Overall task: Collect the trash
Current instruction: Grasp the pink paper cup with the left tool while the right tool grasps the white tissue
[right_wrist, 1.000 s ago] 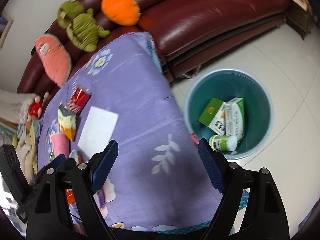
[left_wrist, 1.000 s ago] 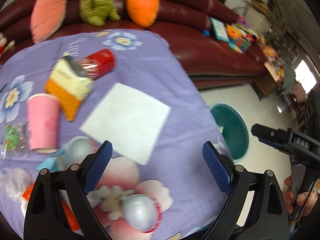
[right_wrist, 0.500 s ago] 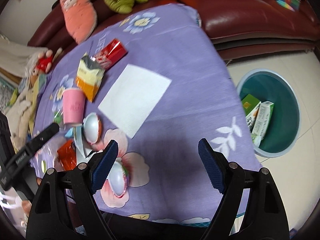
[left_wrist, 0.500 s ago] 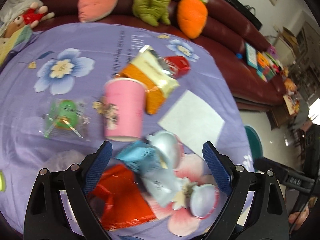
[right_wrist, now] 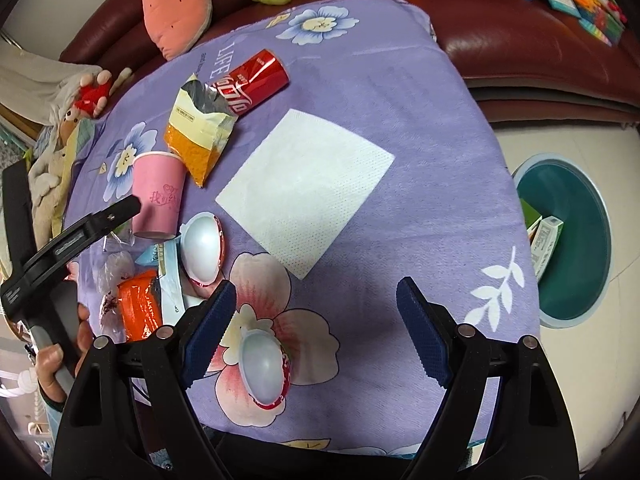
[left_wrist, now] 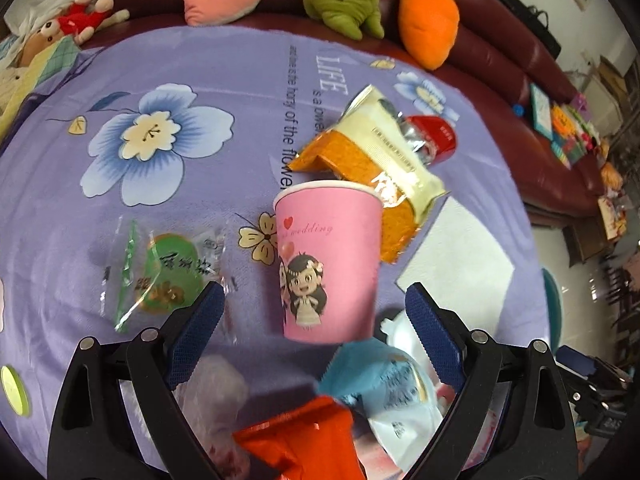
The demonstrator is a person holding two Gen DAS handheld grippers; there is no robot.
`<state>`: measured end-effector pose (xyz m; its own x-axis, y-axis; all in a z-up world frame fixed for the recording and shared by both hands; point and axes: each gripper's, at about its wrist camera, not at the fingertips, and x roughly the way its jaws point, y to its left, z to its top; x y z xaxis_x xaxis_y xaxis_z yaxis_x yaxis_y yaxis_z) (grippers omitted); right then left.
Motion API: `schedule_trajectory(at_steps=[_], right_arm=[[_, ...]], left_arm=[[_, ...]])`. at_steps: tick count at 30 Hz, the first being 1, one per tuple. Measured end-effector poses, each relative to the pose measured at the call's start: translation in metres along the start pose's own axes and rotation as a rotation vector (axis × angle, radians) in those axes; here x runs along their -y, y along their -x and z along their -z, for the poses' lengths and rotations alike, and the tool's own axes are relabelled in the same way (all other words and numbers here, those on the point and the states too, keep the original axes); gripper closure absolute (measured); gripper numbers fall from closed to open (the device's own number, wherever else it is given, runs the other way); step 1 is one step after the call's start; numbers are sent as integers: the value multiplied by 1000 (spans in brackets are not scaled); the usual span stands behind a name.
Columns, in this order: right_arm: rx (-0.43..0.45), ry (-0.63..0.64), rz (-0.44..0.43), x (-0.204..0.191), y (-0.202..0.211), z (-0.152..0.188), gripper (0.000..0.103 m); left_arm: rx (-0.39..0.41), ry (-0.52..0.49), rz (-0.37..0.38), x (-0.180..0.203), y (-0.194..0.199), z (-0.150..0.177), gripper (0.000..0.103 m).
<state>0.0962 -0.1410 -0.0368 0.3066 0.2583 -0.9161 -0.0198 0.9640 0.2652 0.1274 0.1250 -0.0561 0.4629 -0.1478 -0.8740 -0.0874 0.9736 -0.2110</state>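
Pink cup (left_wrist: 328,264) upright btwn open left claw (left_wrist: 312,336) pads.

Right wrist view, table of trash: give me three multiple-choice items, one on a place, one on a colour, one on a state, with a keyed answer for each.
1. Where is the teal bin?
A. on the table
B. on the floor beside the table
C. on the sofa

2. What colour is the paper cup?
A. pink
B. green
C. white

3. How does the red can rest?
A. upright
B. on its side
C. inside the bin

Answers:
1 B: the teal bin sits on the pale floor past the table edge.
2 A: the paper cup is pink.
3 B: the red can lies flat on the cloth by the snack bag.
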Motion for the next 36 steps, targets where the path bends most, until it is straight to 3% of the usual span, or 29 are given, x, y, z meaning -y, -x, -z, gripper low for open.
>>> schedule_trajectory(at_steps=[7, 8, 9, 10, 14, 21, 25, 30, 32, 34, 35, 36], right_arm=[[-8, 18, 31, -2, -20, -18, 24], [-7, 24, 37, -3, -24, -22, 24], [-5, 31, 43, -4, -27, -26, 24], [-4, 39, 50, -4, -31, -30, 24], [-5, 51, 59, -2, -51, -52, 24], [-11, 79, 80, -6, -88, -81, 23], [-11, 102, 82, -16, -101, -82, 17], [36, 249, 154, -40, -110, -70, 18], [62, 287, 179, -45, -108, -63, 26], [76, 300, 171, -48, -103, -60, 46], [67, 301, 136, -49, -100, -60, 73], [55, 293, 114, -47, -100, -60, 86]], left_arm=[[-36, -13, 0, 2, -28, -4, 11], [-33, -14, 5, 1, -30, -4, 16], [-26, -16, 3, 2, -31, -3, 36], [-23, -19, 5, 1, -31, -2, 42], [12, -19, 27, -3, -24, 1, 42], [1, -7, 76, -10, -22, 3, 41], [-3, 8, 91, -17, -23, -1, 40], [-21, 26, 126, -23, -30, -2, 39], [-27, 20, 124, -20, -32, -2, 39], [-33, 13, 120, -17, -34, -2, 39], [-33, 11, 119, -16, -35, -2, 39], [-31, 11, 118, -14, -35, -1, 39]])
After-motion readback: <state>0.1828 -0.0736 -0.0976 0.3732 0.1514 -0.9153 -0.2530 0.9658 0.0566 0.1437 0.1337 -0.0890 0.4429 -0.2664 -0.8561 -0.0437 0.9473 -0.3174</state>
